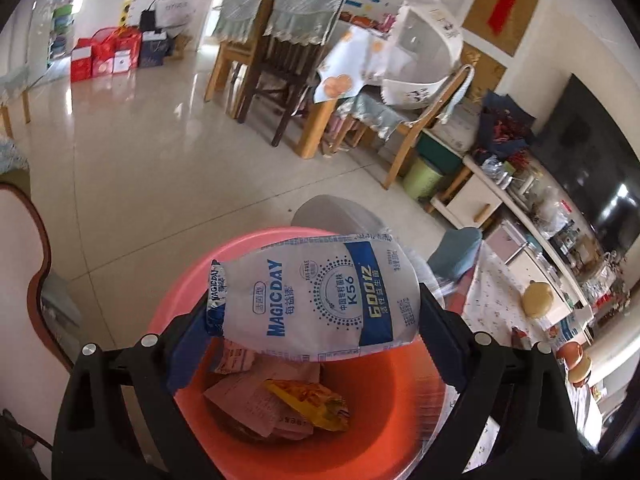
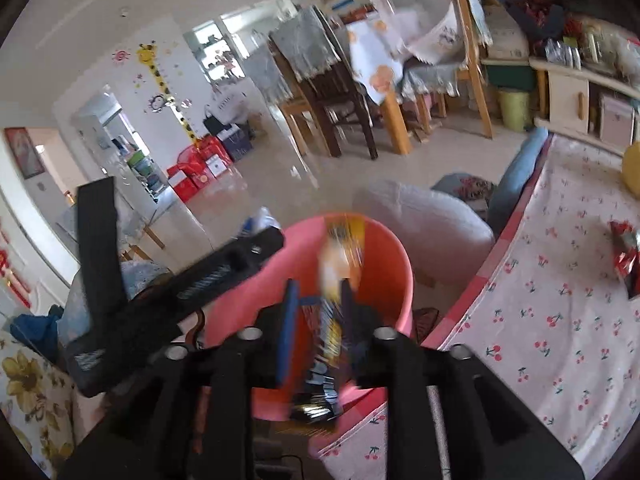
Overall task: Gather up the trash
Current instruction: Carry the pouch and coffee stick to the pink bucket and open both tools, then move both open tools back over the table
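In the left wrist view my left gripper (image 1: pixel 316 322) is shut on a white-and-blue MAGICDAY pouch (image 1: pixel 316 300), held crosswise over the pink bucket (image 1: pixel 176 300). Inside the bucket lie crumpled papers (image 1: pixel 248 396) and a yellow snack wrapper (image 1: pixel 312 400). In the right wrist view my right gripper (image 2: pixel 320 320) hangs over the same bucket (image 2: pixel 384 248), jaws a little apart. A blurred yellow-and-black wrapper (image 2: pixel 332 272) stands between them, against the right finger, with a gap to the blue left pad. The left tool's black body (image 2: pixel 192 280) crosses at the left.
A table with a cherry-print cloth (image 2: pixel 560 300) adjoins the bucket on the right and bears a red wrapper (image 2: pixel 624 256). A grey cushion (image 2: pixel 432 220) lies behind the bucket. Dining chairs (image 1: pixel 280 60), a green bin (image 1: pixel 420 178) and a low cabinet stand farther off across tiled floor.
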Tool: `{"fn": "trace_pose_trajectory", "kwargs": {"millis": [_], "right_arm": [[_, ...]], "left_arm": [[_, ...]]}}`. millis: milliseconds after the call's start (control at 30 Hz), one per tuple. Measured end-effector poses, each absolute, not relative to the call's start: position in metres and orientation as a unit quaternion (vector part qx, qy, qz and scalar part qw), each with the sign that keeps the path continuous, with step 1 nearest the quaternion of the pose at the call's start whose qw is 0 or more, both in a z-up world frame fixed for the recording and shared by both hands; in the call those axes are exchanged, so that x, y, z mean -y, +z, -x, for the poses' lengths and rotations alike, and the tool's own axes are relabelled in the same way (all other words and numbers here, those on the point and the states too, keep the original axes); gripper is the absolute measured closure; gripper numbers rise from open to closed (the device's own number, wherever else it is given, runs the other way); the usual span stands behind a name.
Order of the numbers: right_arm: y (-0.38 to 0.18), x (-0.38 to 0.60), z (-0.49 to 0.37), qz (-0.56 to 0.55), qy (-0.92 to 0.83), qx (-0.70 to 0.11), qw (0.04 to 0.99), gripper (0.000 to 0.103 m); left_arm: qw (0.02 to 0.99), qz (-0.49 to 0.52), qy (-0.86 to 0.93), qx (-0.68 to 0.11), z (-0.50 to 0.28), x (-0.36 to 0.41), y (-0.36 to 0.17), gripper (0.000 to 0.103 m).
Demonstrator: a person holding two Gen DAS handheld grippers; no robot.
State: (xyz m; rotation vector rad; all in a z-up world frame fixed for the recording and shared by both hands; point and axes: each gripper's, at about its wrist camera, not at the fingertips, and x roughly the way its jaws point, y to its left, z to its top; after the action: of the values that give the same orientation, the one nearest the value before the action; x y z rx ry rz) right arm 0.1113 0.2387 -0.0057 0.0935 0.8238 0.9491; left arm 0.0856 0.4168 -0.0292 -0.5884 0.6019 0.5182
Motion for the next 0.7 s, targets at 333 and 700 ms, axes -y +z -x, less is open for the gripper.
{"fn": "trace_pose_trajectory", "kwargs": {"millis": [333, 700], "right_arm": [[-0.025, -0.169, -0.107, -0.053, 0.370, -0.389, 0.842, 0.019], [-0.041, -0.116, -0.090, -0.018, 0.334, -0.402, 0.852, 0.014]], "left_arm": [[0.879, 0.253, 0.249, -0.319, -0.098, -0.404, -0.037, 0.008], [0.871, 0.177, 0.260, -0.378, -0.111, -0.388, -0.046, 0.008]]}}
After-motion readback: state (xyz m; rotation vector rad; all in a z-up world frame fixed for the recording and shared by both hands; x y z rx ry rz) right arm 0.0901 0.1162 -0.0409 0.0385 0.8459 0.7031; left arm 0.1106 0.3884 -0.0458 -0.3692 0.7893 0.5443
